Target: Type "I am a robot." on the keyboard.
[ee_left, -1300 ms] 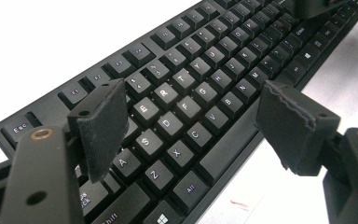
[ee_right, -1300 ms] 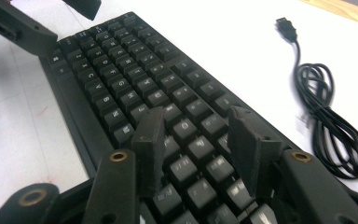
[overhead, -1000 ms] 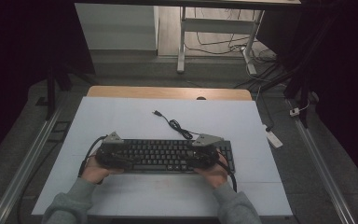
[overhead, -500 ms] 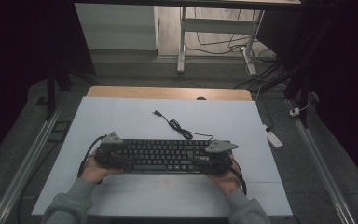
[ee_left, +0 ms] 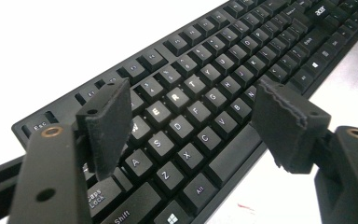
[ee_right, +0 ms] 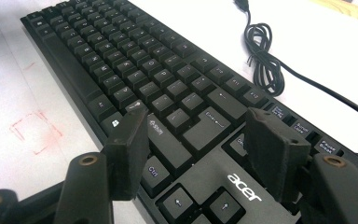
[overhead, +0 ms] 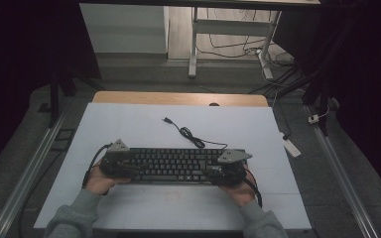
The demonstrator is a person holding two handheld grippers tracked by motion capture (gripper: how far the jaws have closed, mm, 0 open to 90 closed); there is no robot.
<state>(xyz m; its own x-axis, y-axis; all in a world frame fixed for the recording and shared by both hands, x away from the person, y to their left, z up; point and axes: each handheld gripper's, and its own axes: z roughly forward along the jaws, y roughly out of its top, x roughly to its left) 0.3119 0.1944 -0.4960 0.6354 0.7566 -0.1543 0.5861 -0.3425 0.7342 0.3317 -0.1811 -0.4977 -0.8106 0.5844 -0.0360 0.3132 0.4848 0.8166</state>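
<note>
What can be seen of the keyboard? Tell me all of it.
The keyboard is black, plastic-looking, full-size and "acer"-branded, lying flat, keys up, on the white table. Its black cable runs back, partly bundled. The left gripper and right gripper stand open over its two ends; whether they touch it is unclear.

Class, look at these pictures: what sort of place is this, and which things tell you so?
Probably a lab or workshop recording bench: a white table on rails, with bare cables on the floor beyond, and a person's handheld left gripper and right gripper over a keyboard.
</note>
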